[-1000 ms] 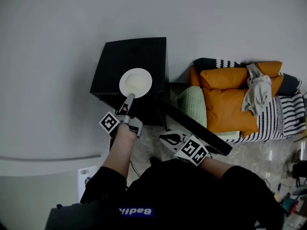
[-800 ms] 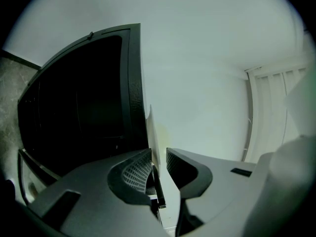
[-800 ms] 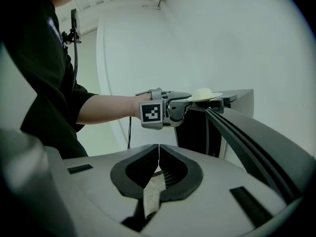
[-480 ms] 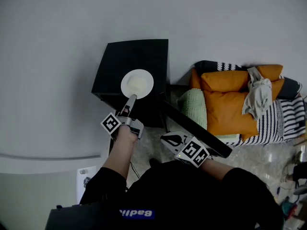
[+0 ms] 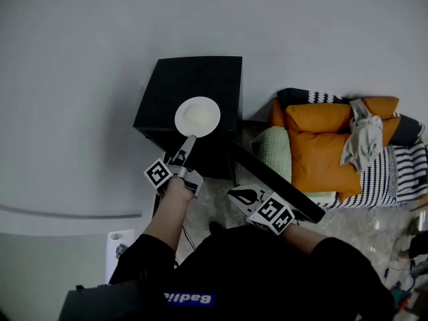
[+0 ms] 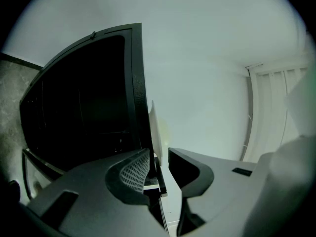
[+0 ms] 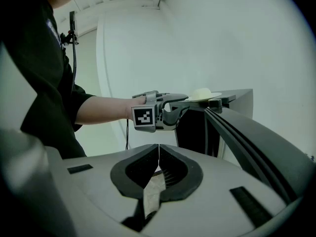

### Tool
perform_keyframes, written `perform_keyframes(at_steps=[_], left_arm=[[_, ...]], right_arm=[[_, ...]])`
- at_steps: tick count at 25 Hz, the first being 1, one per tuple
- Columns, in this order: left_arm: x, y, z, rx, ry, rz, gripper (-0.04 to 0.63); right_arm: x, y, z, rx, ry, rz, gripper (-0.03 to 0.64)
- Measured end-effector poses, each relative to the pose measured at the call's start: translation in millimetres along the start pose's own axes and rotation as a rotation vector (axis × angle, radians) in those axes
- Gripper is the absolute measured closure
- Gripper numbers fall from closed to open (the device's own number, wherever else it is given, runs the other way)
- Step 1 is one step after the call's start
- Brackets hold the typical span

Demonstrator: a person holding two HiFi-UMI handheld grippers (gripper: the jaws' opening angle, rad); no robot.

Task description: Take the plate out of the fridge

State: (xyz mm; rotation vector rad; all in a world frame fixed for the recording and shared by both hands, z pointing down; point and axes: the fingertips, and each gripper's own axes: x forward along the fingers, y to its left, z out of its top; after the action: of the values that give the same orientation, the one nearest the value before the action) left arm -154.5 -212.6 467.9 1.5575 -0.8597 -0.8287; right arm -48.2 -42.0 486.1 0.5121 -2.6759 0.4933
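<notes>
White wall [image 5: 93,39] behind. Black fridge [image 5: 194,79] against it, door [image 5: 271,178] swung open. Plate [image 5: 198,116] sits on fridge top, at front edge. Left gripper [image 5: 189,142]: jaws apart, just been opening, plate rim between them, pads not pressing. Right gripper [image 5: 234,193]: jaws closed together, nothing held, low beside door. Orange cushions [image 5: 324,149] at right.
</notes>
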Motion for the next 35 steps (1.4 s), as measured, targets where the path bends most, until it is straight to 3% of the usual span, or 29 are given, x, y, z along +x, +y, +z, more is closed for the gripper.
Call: perform_keyframes(at_steps=[8, 15, 21, 26, 28, 30, 35], left_arm=[[-16.9, -2.2, -19.5, -0.019, 0.023, -0.029, 0.491], [-32.6, -14.6, -31.6, 0.045, 0.044, -0.059, 0.492], [-54.5, -15.2, -49.0, 0.170, 0.112, -0.027, 0.496], [-75.6, -2.3, -62.3, 0.196, 0.141, 0.019, 0.537], [-85.6, 3.6, -65.2, 0.235, 0.156, 0.062, 0.556], [-97.5, 11.5, -65.8, 0.324, 0.182, 0.139, 0.578], [-101.2, -18.7, -83.4, 0.475, 0.226, 0.052, 0.584]], right_arm=[[-1.3, 5.9, 2.3, -0.004, -0.008, 0.013, 0.605], [2.2, 8.3, 4.1, -0.011, -0.012, 0.016, 0.604], [5.6, 14.5, 5.6, -0.014, -0.012, 0.028, 0.605], [8.5, 17.9, 6.9, -0.016, -0.012, 0.044, 0.605], [10.6, 18.7, 6.8, -0.019, -0.013, 0.045, 0.605], [12.2, 17.8, 6.1, -0.027, -0.013, 0.042, 0.605], [13.3, 20.6, 13.4, -0.016, -0.025, 0.051, 0.606]])
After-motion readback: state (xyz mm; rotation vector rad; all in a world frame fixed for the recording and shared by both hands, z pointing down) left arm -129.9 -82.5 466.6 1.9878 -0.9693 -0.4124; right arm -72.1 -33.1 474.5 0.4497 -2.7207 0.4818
